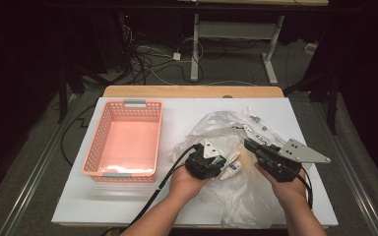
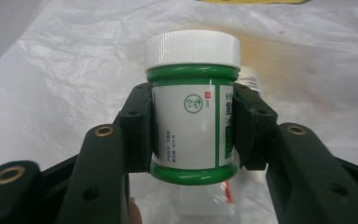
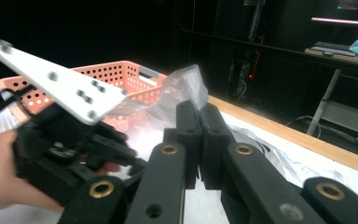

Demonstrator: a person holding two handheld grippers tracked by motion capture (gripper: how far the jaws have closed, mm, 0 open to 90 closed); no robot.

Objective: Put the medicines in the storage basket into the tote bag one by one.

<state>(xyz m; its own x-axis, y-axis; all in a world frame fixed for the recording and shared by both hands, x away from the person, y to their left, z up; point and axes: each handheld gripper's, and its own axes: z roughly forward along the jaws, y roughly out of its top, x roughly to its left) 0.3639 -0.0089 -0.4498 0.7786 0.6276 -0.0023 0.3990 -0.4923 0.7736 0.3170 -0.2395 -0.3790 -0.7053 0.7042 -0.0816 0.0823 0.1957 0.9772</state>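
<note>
left tool (image 2: 191, 135): clamped on green jar (image 2: 192, 107) by its label, white lid clear, over plastic bag (image 1: 236, 191) near centre of counter (image 1: 78, 201) | right tool (image 3: 199, 140): jaws pinched on bag edge, holding its mouth open | basket (image 1: 125, 104): left, waiting for jar | tube (image 1: 230, 166): beside jar

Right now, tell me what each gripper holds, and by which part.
The left gripper clamps a green jar by its labelled sides, below the white lid. The right gripper is shut on the plastic bag.

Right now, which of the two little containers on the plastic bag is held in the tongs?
The green jar with the white cap, clamped in the left tongs. The small white tube lies loose beside it.
</note>
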